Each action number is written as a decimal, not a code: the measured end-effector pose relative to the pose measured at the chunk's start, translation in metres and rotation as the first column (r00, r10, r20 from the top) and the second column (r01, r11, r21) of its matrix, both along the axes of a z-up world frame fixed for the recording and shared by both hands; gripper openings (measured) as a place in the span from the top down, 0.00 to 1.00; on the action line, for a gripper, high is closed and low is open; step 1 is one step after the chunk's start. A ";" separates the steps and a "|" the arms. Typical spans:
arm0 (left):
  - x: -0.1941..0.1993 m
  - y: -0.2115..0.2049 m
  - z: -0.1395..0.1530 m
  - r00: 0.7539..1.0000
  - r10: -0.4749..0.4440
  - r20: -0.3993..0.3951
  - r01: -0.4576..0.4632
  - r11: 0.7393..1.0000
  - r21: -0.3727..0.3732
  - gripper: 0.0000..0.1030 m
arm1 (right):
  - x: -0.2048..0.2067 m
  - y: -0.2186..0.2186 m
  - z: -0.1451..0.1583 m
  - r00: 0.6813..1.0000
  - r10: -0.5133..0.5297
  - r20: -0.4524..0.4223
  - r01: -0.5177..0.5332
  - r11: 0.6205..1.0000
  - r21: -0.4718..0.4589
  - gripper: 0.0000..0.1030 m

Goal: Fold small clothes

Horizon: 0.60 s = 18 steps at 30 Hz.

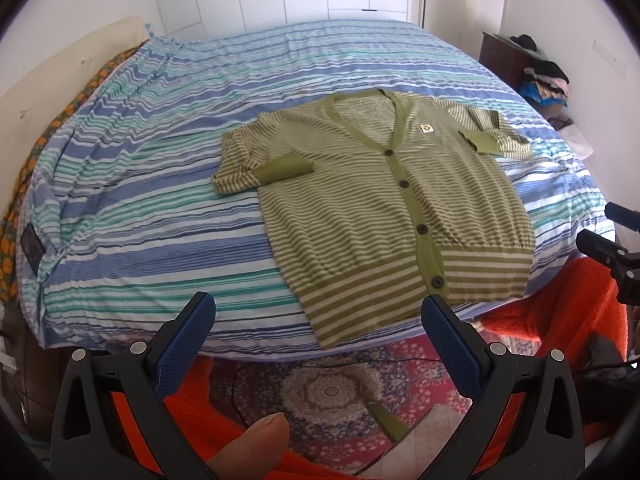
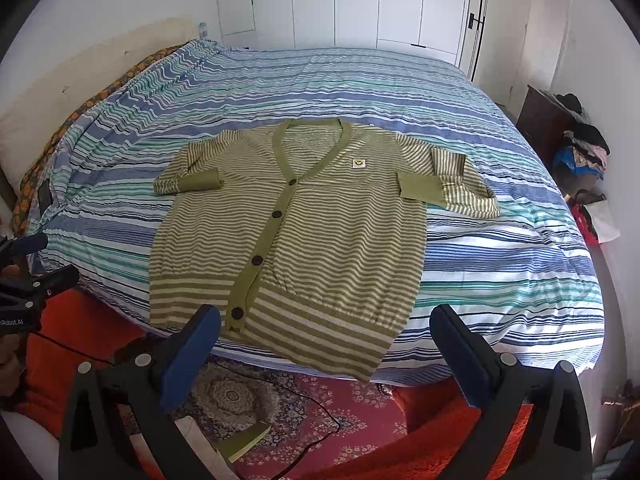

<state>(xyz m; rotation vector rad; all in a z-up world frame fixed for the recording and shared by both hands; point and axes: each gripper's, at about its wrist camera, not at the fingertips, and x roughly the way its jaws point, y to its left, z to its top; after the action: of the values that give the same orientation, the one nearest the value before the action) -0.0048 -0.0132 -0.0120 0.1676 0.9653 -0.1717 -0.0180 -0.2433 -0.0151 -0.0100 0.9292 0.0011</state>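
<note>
- I take the cardigan (image 2: 288, 232) as my landmark: it lies flat on the striped bedspread (image 2: 500, 264), front up and buttoned, collar toward the wardrobe doors (image 2: 360, 0), hem hanging just over the near edge of the bed. I judge it is spread this way so both sides can be reached from the foot of the bed.
- Left of the cardigan's body, the left sleeve (image 1: 256, 168) is already turned in, its plain green cuff lying on the chest. That reads to me as the first fold made, with the body folds not yet done.
- My left gripper (image 1: 318, 320) hovers just short of the hem, to the left of the button band. Its jaws stand wide apart, with nothing between them and nothing touched.
- The button band (image 2: 276, 216) runs down the middle of the cardigan and gives me a centre line for the folds.
- My right gripper (image 2: 326, 330) hangs over the hem's right half, also spread wide and empty, clear of the cloth.
- On the cardigan's right, the right sleeve (image 2: 452, 188) is likewise doubled back, cuff toward the chest, near the small smiley patch (image 2: 358, 163).
- Well right of the cardigan, a pile of clothes (image 2: 580, 152) sits on a dark cabinet (image 2: 536, 120).
</note>
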 end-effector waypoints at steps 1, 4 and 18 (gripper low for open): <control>0.000 0.000 0.000 1.000 0.000 -0.001 0.000 1.000 0.000 0.00 | 0.000 0.000 0.000 1.000 -0.001 -0.001 0.001 1.000 0.000 0.00; 0.000 -0.001 -0.001 1.000 -0.001 -0.005 0.001 1.000 0.001 0.00 | 0.002 -0.001 -0.001 1.000 -0.002 -0.004 0.002 1.000 0.001 0.00; -0.001 0.003 -0.003 1.000 0.014 -0.010 -0.014 1.000 0.001 0.00 | -0.001 0.009 0.005 1.000 0.008 0.021 -0.008 1.000 0.003 0.00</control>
<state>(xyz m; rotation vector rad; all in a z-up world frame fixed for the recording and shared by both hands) -0.0057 -0.0098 -0.0145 0.1609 0.9759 -0.1597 -0.0195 -0.2340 -0.0103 -0.0104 0.9083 0.0098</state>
